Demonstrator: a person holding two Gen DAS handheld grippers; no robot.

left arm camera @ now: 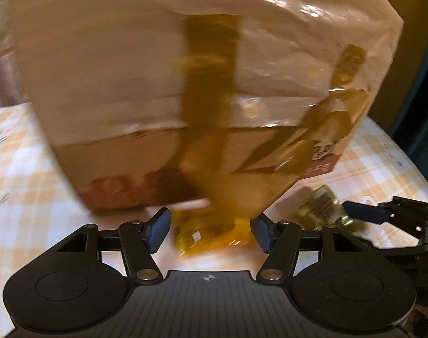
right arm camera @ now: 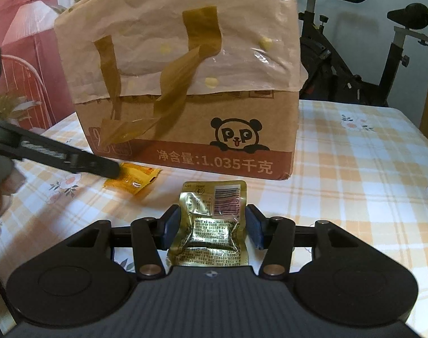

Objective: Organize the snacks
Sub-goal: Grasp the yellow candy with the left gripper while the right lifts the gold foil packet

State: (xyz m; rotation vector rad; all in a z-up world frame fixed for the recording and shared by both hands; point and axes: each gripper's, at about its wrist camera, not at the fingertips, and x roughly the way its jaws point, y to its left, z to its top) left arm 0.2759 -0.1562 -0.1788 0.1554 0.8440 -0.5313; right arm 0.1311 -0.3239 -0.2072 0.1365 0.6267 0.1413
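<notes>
Snack packets lie on a checked, flower-printed tablecloth (right arm camera: 355, 169) in front of a cardboard carton (right arm camera: 191, 129) printed with a panda face, its top draped in crinkled plastic sheeting (right arm camera: 185, 42) held by strips of brown tape. A gold foil snack packet (right arm camera: 212, 225), barcode side up, sits between the blue pads of the right gripper (right arm camera: 212, 224); the pads stand at its two edges, though whether they are pressing it cannot be told. To its left, an orange snack sachet (right arm camera: 135, 181) rests flat on the cloth just before the carton's base. The left gripper (left arm camera: 209, 229) is at that sachet, its fingers spread on either side and not visibly touching it; its own wrist view is smeared by motion blur. In the right wrist view, one dark finger (right arm camera: 101, 166) of the left gripper reaches to the sachet's near end. An exercise bike (right arm camera: 355, 56) stands behind the table. Judging by the scene, the sorting appears barely begun: both visible packets lie outside the carton, neither is lifted clear, and the carton's covering still looks taped down.
</notes>
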